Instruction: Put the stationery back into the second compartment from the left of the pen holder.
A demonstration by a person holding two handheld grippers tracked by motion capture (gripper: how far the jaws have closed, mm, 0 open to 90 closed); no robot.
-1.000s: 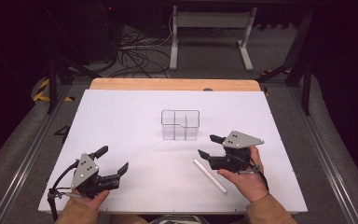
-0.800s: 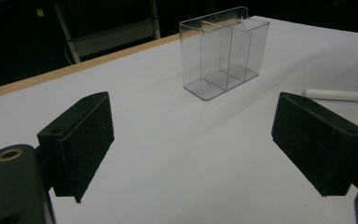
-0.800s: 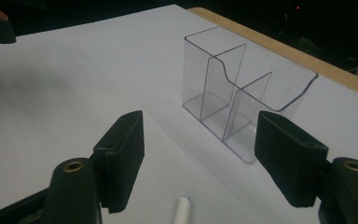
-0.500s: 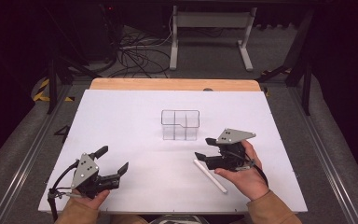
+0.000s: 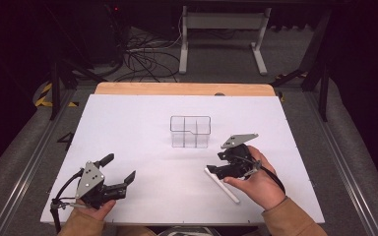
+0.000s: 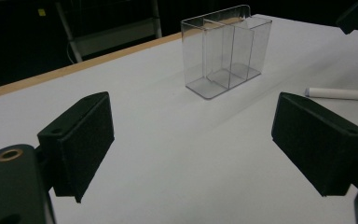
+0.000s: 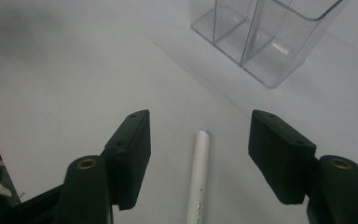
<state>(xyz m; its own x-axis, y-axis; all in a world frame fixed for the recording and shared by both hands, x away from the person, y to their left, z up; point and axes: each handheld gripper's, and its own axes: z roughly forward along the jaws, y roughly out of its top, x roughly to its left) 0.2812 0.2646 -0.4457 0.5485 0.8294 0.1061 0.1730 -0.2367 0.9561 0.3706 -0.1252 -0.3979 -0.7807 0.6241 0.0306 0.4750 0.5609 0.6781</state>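
A white table (image 5: 128,128) bears a clear divided box (image 5: 190,132) standing upright near its middle. The left gripper (image 5: 120,172) rests at the near left edge, jaws wide apart and empty. The right gripper (image 5: 214,164) hangs over the white pen (image 7: 198,177), which lies flat on the table just before the box; its jaws have just been closing, the pen between them, not yet touched.

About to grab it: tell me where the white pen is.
In the high view the white pen lies flat on the white table, front right, under the right gripper, nearer the person than the clear organizer.
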